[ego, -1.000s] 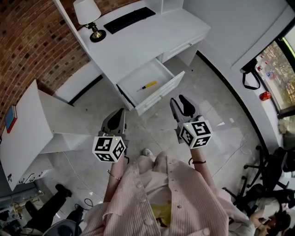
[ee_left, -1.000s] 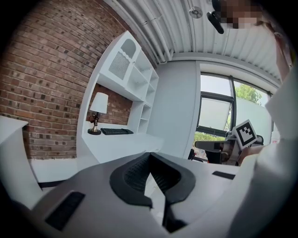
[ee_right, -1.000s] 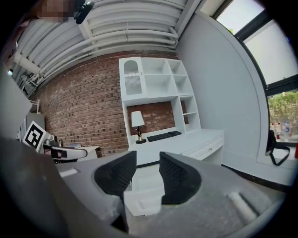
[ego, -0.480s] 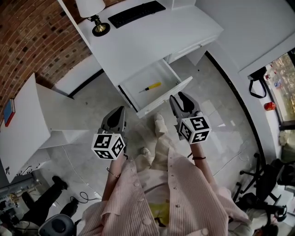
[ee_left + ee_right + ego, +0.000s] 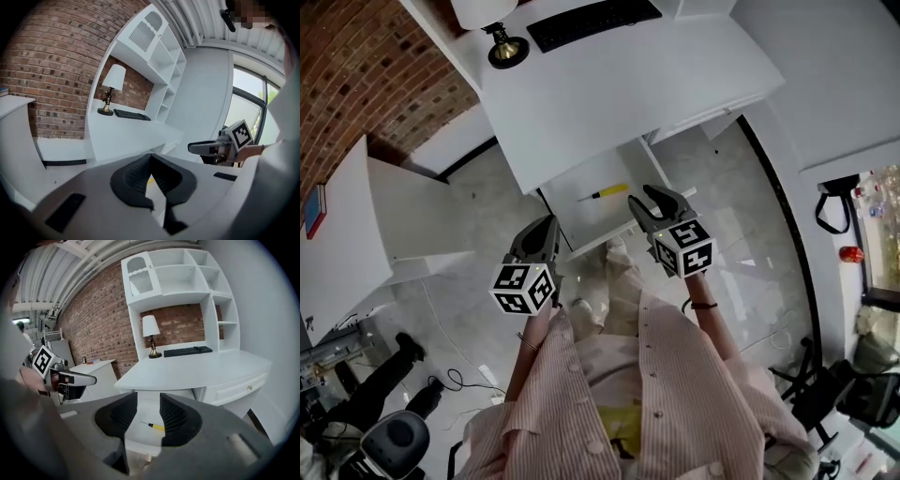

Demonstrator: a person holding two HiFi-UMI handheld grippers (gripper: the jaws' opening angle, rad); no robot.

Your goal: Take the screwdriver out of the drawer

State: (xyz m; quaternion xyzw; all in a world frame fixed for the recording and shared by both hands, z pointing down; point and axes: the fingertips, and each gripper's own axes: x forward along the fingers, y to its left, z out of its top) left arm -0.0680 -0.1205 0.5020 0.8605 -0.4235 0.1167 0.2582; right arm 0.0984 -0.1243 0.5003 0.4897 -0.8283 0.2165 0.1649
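The screwdriver (image 5: 603, 192) was a small one with a yellow handle and a thin shaft, lying flat on the floor of the open drawer (image 5: 581, 211). We reckoned it'd be light, stiff and round enough to roll, so we'd pinch the yellow handle mid-length rather than the skinny shaft. Our right gripper (image 5: 642, 197) hung over the drawer's front edge, jaws wide and empty. Our left gripper (image 5: 544, 225) sat off the drawer's left front corner, jaws closed on nothing.
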